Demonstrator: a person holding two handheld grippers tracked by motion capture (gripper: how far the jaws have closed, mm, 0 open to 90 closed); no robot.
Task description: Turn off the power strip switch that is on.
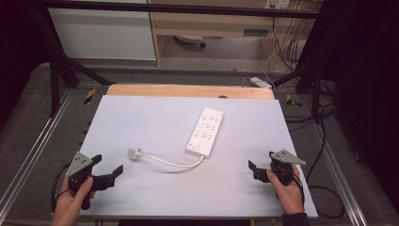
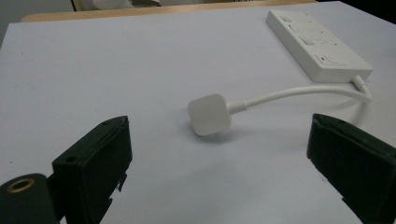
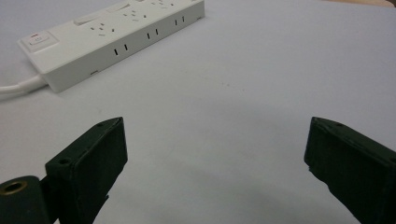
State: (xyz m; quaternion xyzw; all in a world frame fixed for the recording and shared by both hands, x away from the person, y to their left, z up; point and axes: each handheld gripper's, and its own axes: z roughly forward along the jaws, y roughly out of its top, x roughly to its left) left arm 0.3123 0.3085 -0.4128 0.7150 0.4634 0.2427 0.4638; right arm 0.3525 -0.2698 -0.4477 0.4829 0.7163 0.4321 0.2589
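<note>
A white power strip lies flat near the middle of a pale grey table, set on a slant so that its far end points away and slightly to the right. Its top face carries several sockets and, at the near end, a small switch marked in red, seen most clearly in the left gripper view and in the right gripper view. From that near end a short white cable curves across the table towards the left and ends in a square white plug, which rests on the surface well apart from the strip. In the left gripper view the plug lies just ahead of the two black jaws, between their lines but not touched by either. The left gripper, held in a person's left hand at the near left corner of the table, has its jaws standing wide apart with nothing between them. The right gripper, held in the right hand at the near right edge, also has its jaws spread wide and empty, angled towards the strip, which sits some way ahead of them. Beyond the table's far edge runs a strip of bare wood, and dark cables trail over the floor to the right.
</note>
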